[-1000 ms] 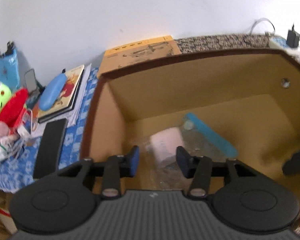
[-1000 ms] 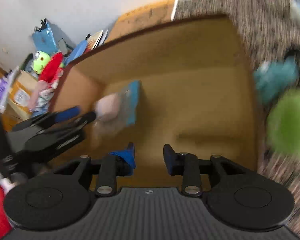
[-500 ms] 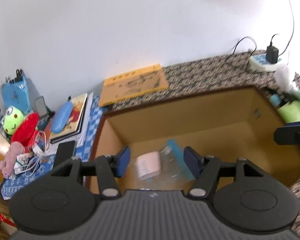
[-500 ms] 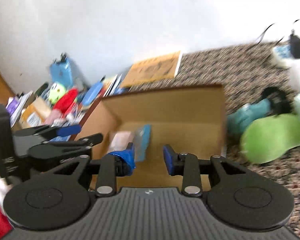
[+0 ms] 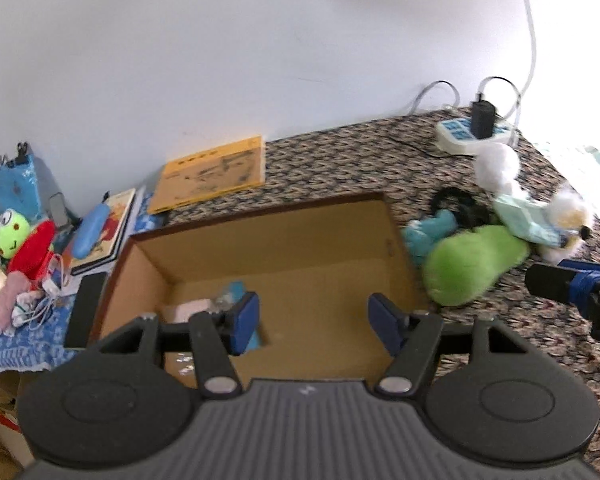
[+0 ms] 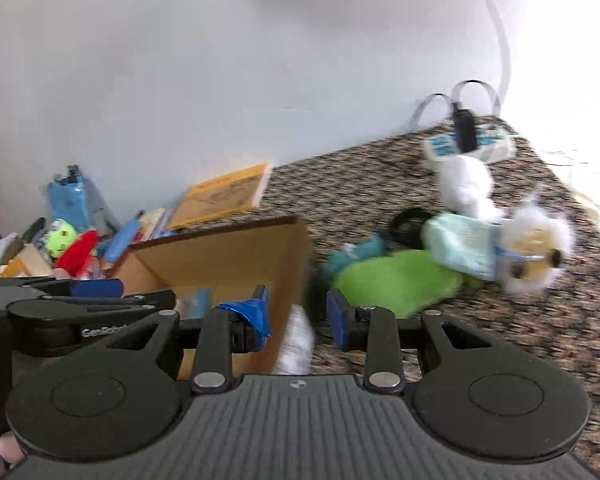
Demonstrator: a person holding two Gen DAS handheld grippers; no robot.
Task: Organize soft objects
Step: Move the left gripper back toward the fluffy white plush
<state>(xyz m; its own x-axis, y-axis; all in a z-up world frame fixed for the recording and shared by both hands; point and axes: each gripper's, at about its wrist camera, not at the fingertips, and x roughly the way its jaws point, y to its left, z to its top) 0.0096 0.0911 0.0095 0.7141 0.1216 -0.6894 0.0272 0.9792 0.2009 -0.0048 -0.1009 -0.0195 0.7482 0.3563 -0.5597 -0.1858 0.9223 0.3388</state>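
An open cardboard box (image 5: 284, 240) stands on the patterned carpet. On its floor lies a pink soft item in a clear bag (image 5: 194, 309) with a blue strip. My left gripper (image 5: 314, 322) hovers over the box, open, with nothing between its fingers. Right of the box lie a green plush (image 5: 468, 268), a teal plush (image 5: 430, 232) and a white fluffy plush in a pale blue shirt (image 5: 540, 216). My right gripper (image 6: 296, 316) hangs over the box's right wall (image 6: 288, 264), open and empty, with the green plush (image 6: 400, 280) just ahead to the right.
A power strip (image 5: 472, 132) with a charger and cables sits by the wall at the back right. A yellow booklet (image 5: 212, 176) lies behind the box. Left of the box are books, a black phone (image 5: 86, 308), a frog plush (image 5: 12, 232) and a red plush (image 5: 32, 248).
Both grippers have risen and drawn back from the box. The left jaws have widened, and the bagged pink item stays on the box floor. The right view has swung towards the plush toys.
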